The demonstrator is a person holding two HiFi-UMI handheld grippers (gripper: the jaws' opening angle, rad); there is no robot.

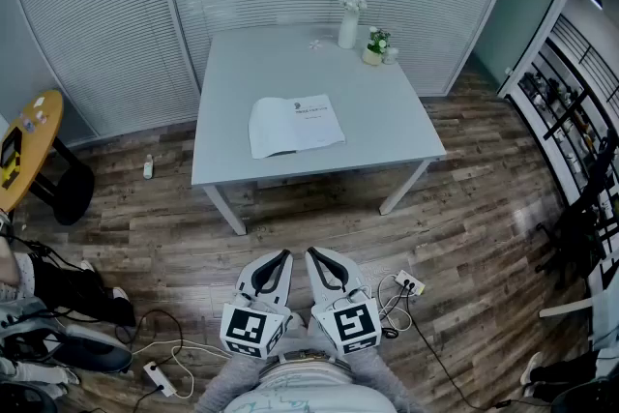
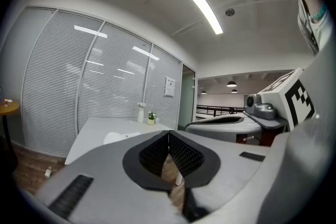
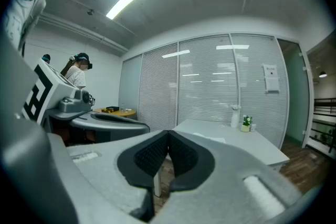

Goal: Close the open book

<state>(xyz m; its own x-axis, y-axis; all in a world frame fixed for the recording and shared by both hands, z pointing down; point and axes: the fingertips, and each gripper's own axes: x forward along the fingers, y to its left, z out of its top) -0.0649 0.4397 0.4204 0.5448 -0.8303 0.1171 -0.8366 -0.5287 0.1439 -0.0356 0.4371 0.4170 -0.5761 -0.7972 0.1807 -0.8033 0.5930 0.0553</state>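
An open white book (image 1: 295,125) lies flat near the front of a grey table (image 1: 387,126), well ahead of me. Both grippers hang close to my body over the wooden floor, far short of the table. My left gripper (image 1: 285,256) is shut with nothing between its jaws. Beside it my right gripper (image 1: 311,255) is shut and empty too. In the left gripper view the jaw tips of the left gripper (image 2: 168,134) meet, and the book (image 2: 118,137) shows as a pale shape on the table beyond. The right gripper (image 3: 168,132) also has its tips together.
A white vase (image 1: 349,22) and a small potted plant (image 1: 375,45) stand at the table's far edge. A round yellow side table (image 1: 29,145) is at the left. Cables and a power strip (image 1: 160,378) lie on the floor near my feet. Blinds line the back wall.
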